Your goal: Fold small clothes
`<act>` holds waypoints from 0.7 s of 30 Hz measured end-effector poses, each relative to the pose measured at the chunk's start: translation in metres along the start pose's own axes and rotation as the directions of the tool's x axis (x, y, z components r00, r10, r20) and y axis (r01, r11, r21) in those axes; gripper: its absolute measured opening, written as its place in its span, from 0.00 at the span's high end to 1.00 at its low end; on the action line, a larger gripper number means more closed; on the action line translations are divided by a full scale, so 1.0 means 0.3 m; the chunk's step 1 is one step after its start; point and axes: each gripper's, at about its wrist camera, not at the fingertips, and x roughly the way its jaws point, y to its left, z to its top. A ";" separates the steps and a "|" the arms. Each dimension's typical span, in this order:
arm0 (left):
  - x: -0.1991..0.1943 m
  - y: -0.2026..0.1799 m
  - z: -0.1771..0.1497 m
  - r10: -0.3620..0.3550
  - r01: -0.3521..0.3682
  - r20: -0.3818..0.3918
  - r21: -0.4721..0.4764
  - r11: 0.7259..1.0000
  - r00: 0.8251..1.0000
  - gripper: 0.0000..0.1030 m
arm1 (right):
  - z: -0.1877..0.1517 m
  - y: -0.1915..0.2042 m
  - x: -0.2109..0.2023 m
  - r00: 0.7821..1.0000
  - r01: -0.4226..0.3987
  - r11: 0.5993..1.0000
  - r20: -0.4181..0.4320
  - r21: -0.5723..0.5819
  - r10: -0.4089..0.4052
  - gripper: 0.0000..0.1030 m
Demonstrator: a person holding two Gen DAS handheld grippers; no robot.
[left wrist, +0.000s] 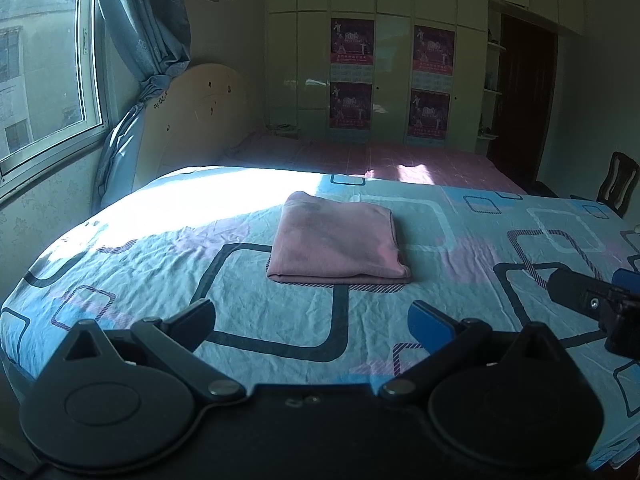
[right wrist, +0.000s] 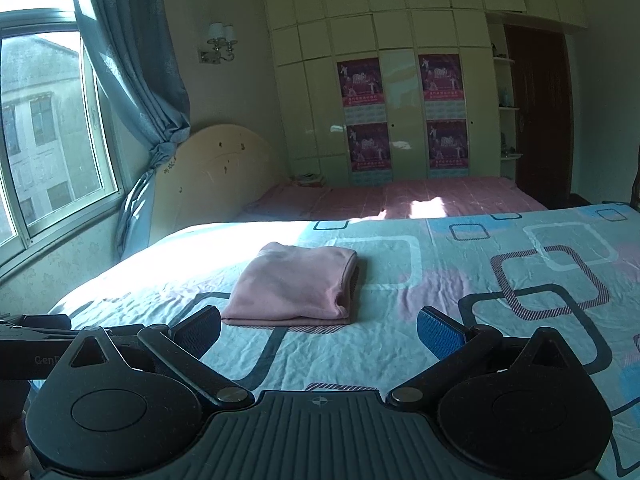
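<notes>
Left wrist view: left gripper point(left wrist: 314, 322) spread wide, nothing between its fingers, hovering above a blue sheet point(left wrist: 460, 248) printed with rounded squares. Ahead, near the middle of the sheet, a pink garment point(left wrist: 336, 240) folded into a neat flat rectangle, layered edges facing the camera, apart from both grippers. At the right edge, part of the right gripper point(left wrist: 580, 292), seen from the side, black finger and blue pad visible. Bright sunlight across the sheet's far left part. Right wrist view: right gripper point(right wrist: 320, 330) likewise wide apart and empty, one black finger, one blue pad, raised over the same sheet point(right wrist: 460, 300); folded pink garment point(right wrist: 296, 286) ahead and slightly left, lying flat, fold stack visible on its right side. Black body of the left gripper point(right wrist: 36, 336) at the left edge. Beyond: a second bed with a pink striped sheet point(right wrist: 400, 198), cream headboard point(right wrist: 216, 176), blue curtain point(right wrist: 136, 80) tied back beside a window point(right wrist: 44, 132), wardrobe point(right wrist: 404, 112) with four purple posters, dark door point(right wrist: 538, 112).
</notes>
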 end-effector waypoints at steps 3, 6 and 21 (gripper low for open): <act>-0.001 -0.006 0.000 0.003 -0.003 0.005 0.007 1.000 1.000 0.00 | 0.002 -0.005 -0.001 1.000 -0.001 1.000 0.002 0.000 0.001 0.00; -0.002 -0.011 0.002 0.001 -0.001 0.003 0.007 1.000 1.000 0.00 | 0.001 -0.005 0.001 1.000 -0.001 1.000 -0.003 -0.003 0.001 0.00; -0.002 -0.009 0.017 0.007 -0.007 0.010 0.007 1.000 1.000 0.00 | 0.007 -0.018 0.009 1.000 -0.001 1.000 -0.009 -0.006 0.001 0.00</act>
